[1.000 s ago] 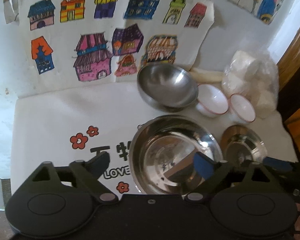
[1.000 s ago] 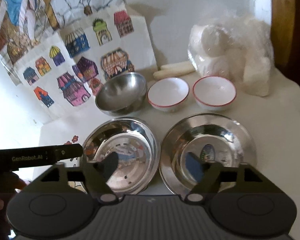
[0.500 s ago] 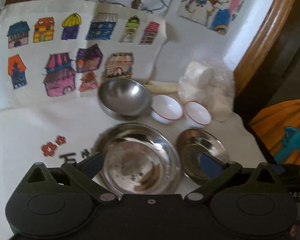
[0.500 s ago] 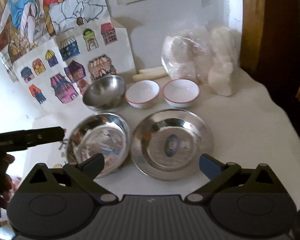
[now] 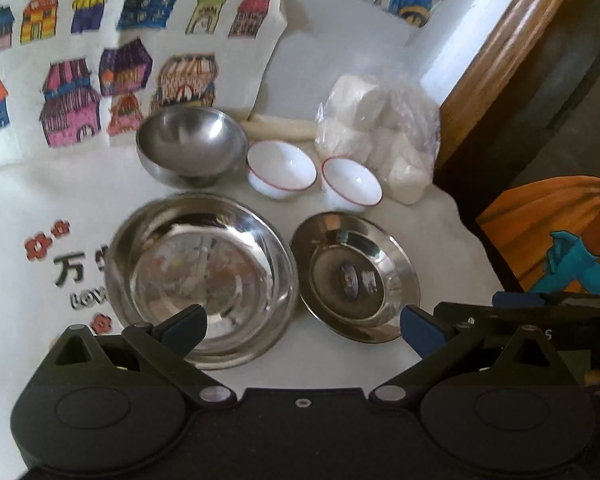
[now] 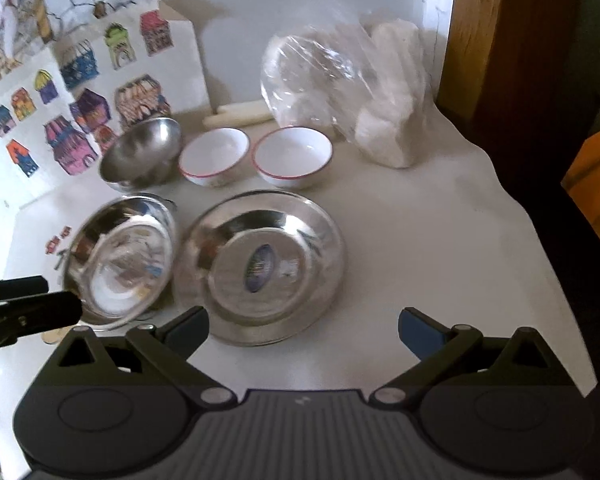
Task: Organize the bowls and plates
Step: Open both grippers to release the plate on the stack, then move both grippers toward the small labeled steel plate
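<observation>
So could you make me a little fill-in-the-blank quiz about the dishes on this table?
1. The small white bowls with red rims number ____.
2. The flat steel plate has a ____ sticker in its middle.
3. The deep steel bowl sits in the back row, at its ____ end.
4. Both hand-held grippers, left and right, hold ____.

Missing words: two; blue; left; nothing

White cloth (image 5: 28,184) on the tabletop: showing black character "万" beside red flowers, partly hidden letters "LOV" beneath it; oval sticker (image 6: 259,269) inside the right steel plate (image 6: 260,268): lettering staying too blurred to read
</observation>
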Action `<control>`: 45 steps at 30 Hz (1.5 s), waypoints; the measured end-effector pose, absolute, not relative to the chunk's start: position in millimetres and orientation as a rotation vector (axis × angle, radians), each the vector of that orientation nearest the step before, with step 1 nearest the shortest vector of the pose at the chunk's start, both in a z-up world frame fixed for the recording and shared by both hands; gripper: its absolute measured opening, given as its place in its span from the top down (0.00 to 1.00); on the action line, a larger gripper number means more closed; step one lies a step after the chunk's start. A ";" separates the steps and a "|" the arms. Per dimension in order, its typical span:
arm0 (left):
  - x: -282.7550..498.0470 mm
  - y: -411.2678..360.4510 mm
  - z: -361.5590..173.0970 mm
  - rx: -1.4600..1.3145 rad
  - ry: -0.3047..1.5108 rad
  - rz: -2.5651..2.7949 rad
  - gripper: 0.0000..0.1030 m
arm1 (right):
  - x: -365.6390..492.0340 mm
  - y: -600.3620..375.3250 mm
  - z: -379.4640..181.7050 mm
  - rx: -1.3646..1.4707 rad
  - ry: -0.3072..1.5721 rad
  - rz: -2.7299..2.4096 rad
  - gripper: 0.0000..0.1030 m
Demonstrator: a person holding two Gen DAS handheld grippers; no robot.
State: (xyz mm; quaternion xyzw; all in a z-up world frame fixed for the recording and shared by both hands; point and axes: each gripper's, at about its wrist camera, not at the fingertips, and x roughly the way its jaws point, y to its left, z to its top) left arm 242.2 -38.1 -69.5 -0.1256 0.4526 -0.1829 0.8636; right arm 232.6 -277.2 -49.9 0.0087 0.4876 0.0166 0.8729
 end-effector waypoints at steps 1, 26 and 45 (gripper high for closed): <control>243.8 -42.1 -70.7 -0.270 0.966 -0.370 0.01 | 237.1 -281.7 -50.9 0.013 1.026 0.040 0.00; 261.5 -119.8 -119.4 -0.473 1.163 0.111 0.01 | 306.9 -345.7 -79.2 -0.240 1.088 0.367 0.00; 273.4 -129.9 -129.6 -0.550 1.155 0.254 0.23 | 340.5 -325.4 -110.5 -0.270 1.106 0.484 0.14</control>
